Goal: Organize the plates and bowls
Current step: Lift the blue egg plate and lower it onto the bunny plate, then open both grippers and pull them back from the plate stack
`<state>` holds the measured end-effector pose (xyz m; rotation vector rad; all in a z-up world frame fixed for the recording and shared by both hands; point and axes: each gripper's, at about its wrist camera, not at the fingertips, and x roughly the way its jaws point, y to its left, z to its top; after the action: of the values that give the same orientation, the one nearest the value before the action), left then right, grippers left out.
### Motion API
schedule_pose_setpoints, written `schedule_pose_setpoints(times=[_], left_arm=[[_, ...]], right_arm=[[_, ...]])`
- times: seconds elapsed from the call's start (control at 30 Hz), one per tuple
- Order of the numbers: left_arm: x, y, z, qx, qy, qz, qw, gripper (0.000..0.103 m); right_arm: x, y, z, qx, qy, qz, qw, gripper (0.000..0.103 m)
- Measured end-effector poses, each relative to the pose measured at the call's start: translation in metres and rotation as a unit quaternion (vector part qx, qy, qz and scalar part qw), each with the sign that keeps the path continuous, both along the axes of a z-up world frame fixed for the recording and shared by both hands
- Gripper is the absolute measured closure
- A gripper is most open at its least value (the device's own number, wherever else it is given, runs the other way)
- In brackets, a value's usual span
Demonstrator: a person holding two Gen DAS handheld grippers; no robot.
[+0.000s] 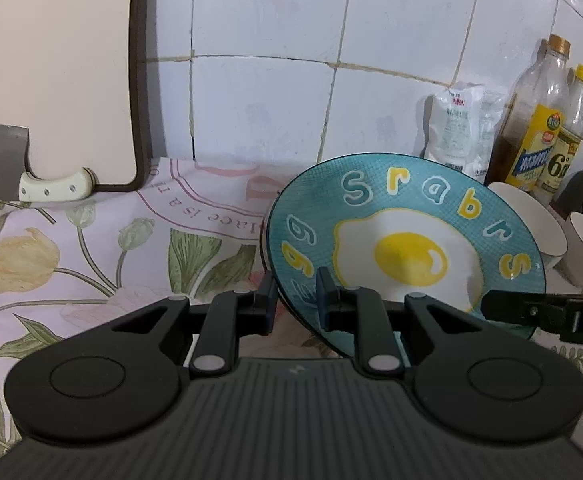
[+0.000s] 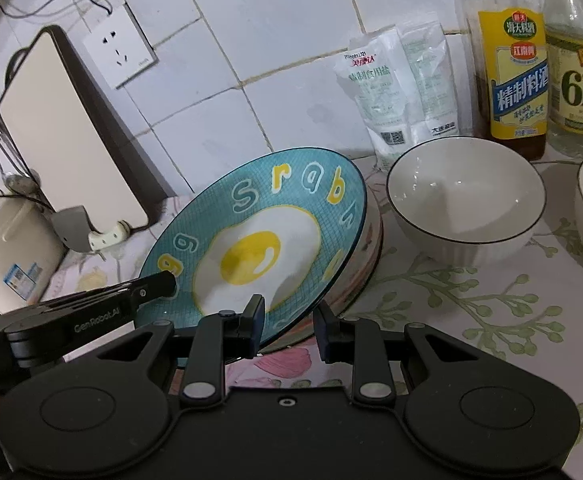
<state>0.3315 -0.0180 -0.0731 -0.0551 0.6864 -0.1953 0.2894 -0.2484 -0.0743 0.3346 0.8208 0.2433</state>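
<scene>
Two grippers — left (image 1: pixel 296 300), right (image 2: pixel 290 322) — jaws clamp tilted plate (image 1: pixel 407 248) rim; bowl (image 2: pixel 465 200) beside.

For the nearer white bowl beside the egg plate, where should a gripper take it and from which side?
Probably the rim of the white bowl, from above on the near edge, one finger inside and one outside. It stands upright and open, its wall is thin, and the blue egg plate crowds its left while the bottles stand behind.
</scene>
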Motion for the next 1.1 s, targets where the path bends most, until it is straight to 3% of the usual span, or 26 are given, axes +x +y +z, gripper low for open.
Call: schedule_pose_setpoints(times=[0.33, 0.47, 0.77, 0.93, 1.1], left_arm=[[0.003, -0.018, 0.0, 0.049, -0.007, 0.004, 0.9988, 0.084], [0.006, -0.023, -0.004, 0.069, -0.006, 0.011, 0.9976, 0.084], [0.009, -0.022, -0.008, 0.063, 0.0, 0.019, 0.9978, 0.083], [0.003, -0.018, -0.004, 0.045, 0.008, 0.013, 0.9989, 0.083], [-0.021, -0.02, 0.017, 0.062, -0.031, 0.009, 0.9976, 0.081]], right_arm=[[0.001, 0.002, -0.004, -0.007, 0.013, -0.019, 1.0, 0.069], [0.003, 0.007, -0.001, -0.036, 0.006, -0.034, 0.999, 0.066], [0.003, 0.018, 0.001, -0.08, -0.022, -0.014, 0.996, 0.069], [-0.001, 0.013, 0.001, -0.07, -0.033, -0.013, 0.997, 0.07], [-0.02, 0.007, 0.011, -0.056, -0.062, -0.001, 0.996, 0.069]])
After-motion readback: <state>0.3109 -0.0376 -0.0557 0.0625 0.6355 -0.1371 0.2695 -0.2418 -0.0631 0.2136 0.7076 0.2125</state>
